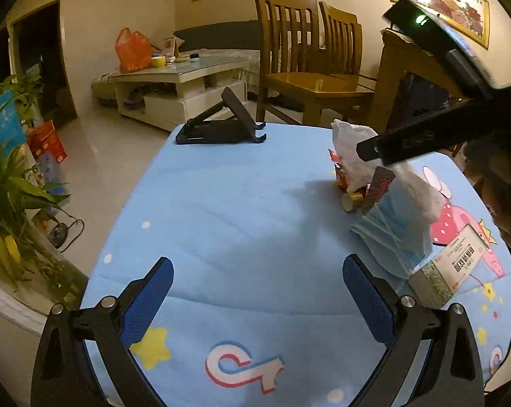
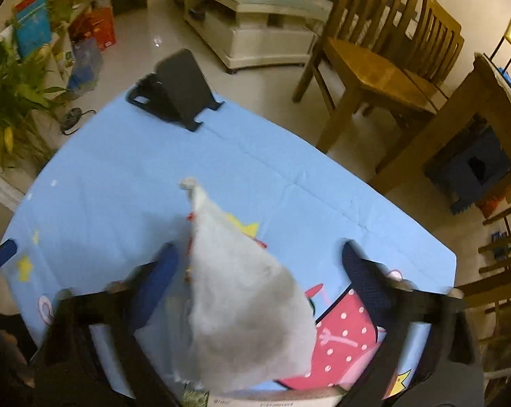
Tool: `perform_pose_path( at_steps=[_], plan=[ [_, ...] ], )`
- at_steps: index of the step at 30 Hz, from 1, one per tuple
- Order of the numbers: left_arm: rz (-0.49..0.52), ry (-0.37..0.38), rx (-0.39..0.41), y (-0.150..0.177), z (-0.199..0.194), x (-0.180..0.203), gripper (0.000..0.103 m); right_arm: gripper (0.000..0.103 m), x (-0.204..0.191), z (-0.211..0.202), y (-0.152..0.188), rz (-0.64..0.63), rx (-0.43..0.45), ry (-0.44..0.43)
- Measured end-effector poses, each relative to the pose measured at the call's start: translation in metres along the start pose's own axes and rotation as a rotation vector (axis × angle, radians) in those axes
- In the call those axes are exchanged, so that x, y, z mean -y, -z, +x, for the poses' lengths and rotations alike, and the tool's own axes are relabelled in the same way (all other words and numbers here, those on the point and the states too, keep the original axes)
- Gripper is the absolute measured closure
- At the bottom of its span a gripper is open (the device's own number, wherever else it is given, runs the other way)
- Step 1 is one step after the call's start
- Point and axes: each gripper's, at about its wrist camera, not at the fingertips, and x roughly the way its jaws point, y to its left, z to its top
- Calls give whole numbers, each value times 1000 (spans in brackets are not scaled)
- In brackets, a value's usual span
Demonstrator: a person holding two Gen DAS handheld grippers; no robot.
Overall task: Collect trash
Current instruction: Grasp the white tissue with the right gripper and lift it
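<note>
Left wrist view: white bag [image 1: 354,156] on table [image 1: 238,203] beside red wrappers [image 1: 340,178]

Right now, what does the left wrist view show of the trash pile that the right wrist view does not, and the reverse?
Only the left wrist view shows the blue face mask, the gold bottle cap and the small box in full. Only the right wrist view shows the right gripper astride the white tissue, pads apart from it. Both show the tissue, the black phone stand and the blue cartoon tablecloth.
</note>
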Motion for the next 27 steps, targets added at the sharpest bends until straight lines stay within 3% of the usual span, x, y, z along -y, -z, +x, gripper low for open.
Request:
perform_pose_path(
  at_steps=[1,2,6,11,15,18,20,24,27],
  plan=[
    [-6,5,0,2,-1,-2,6,97,5,3,0,31,-13,-73],
    [-16,13,1,1,-1,-5,6,102,11,2,3,75,-13,-163],
    [-24,27,-10,2,1,-6,7,102,23,-14,25,80,6,-179],
    [-3,47,-11,2,2,-1,6,102,70,-80,65,252,188,-292],
    [-7,112,-49,6,9,3,6,102,135,-134,133,431,335,-289],
    [5,140,-63,6,12,9,6,102,181,-153,193,549,384,-241],
    [4,201,-85,2,18,14,7,102,209,-154,228,618,399,-234],
    [-35,338,-115,-44,42,26,7,102,237,-143,275,689,416,-247],
    [-104,372,-196,-88,75,36,9,102,243,-127,295,710,425,-261]
  ],
)
